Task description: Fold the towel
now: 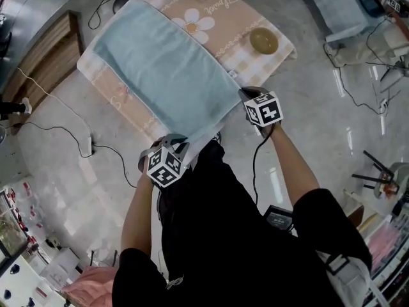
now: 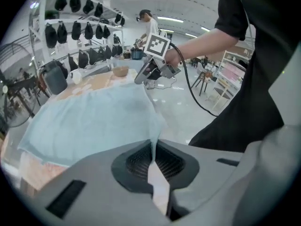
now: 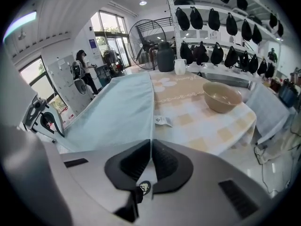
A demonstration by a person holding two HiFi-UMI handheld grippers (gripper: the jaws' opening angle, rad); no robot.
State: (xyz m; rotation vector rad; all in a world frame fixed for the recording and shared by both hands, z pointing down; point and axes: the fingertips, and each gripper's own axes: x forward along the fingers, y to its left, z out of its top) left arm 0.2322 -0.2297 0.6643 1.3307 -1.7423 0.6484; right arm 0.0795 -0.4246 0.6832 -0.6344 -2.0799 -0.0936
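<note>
Slip risk: each hand-held gripper seems to have only a thin bite of towel (image 1: pixel 166 75) edge, so, as I judge it, a quick lift could pull the fabric out of one pinch and drop that corner
Skew risk: if one corner travels further or higher than the other, the fold would likely land crooked, edges not matching
Drag risk: the towel lies on a checked cloth (image 1: pixel 271 61) covering the bench; hauling the towel along instead of lifting it could ruck that cloth
Bowl risk: a tan bowl (image 1: pixel 263 41) stands on the cloth ahead of the right hand-held gripper and off to its right, near the towel's side; a wide swing might knock it
Left hand-held gripper (image 2: pixel 154 150): jaws closed, pale blue towel edge pinched between the ribbed pads, at the near corner
Right hand-held gripper (image 3: pixel 150 147): jaws closed as well, the towel's edge running straight up from between its pads; a small white tag (image 3: pixel 163 121) lies just beyond it, beside the towel edge
Towel position: spread flat, stretching away from both hand-held grippers along the bench, its near end held between the two, the far end not yet lifted
</note>
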